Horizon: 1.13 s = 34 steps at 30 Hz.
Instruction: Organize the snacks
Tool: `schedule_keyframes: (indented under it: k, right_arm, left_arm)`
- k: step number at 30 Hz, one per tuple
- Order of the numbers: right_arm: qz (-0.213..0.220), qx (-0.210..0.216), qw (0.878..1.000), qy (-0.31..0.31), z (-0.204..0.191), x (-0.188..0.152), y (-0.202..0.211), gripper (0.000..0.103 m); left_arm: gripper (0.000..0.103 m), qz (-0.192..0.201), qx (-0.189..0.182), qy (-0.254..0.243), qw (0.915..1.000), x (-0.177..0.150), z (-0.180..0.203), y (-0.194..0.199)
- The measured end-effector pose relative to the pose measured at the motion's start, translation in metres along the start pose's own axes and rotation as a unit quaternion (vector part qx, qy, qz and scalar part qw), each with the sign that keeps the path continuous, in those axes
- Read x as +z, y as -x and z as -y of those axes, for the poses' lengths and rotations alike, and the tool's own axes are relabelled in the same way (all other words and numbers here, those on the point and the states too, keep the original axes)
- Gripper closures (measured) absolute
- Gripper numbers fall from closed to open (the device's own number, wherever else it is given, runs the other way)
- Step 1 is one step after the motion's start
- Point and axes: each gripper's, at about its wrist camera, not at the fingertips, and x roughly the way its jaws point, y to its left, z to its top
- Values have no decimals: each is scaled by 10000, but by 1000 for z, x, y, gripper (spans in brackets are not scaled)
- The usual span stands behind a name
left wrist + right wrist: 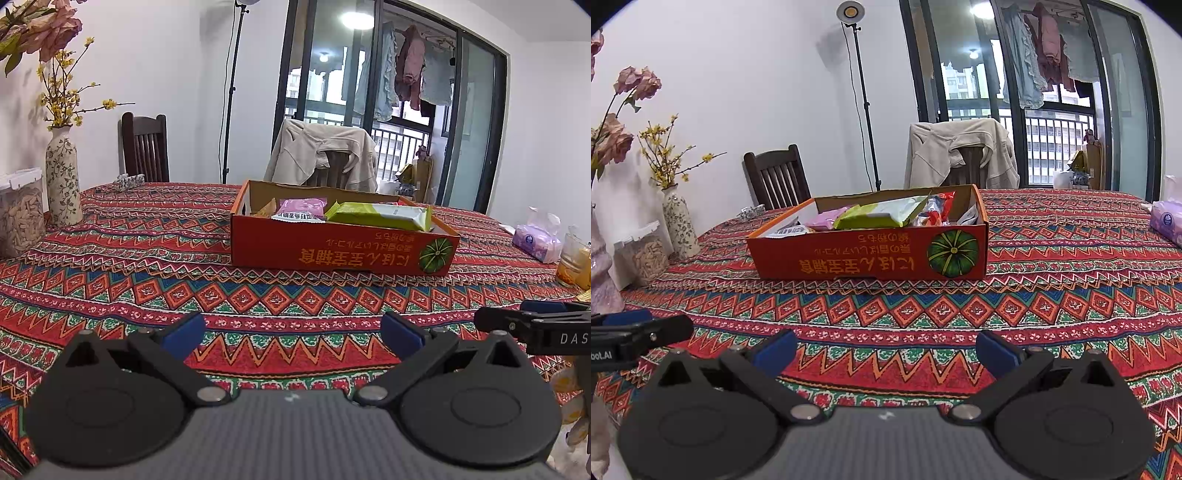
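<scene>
While both grippers gape empty, the snack box (343, 247) sits well beyond.

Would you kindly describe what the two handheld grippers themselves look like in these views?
Both look alike: the left gripper and right gripper have matte black linkage arms on round black hubs with silver pivot pins, blue pads on the fingertips, and a ribbed dark grey body between the hubs. White lettering marks their sides, partly cut off. No cables or sleeves show.
</scene>
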Motion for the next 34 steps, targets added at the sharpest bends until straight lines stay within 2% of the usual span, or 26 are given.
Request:
schedule_keyframes:
  k: [26, 30, 34]
  right_arm:
    - [-11, -10, 10000, -12, 0, -1, 0, 0]
    - [-14, -6, 10000, -11, 1, -1, 1, 0]
    - [-23, -1, 10000, -9, 1, -2, 0, 0]
  left_arm:
    - [0, 5, -57, 39, 10000, 0, -1, 2]
    - [0, 99, -52, -7, 9999, -1, -1, 3]
    - [0, 68, -198, 29, 9998, -1, -2, 1]
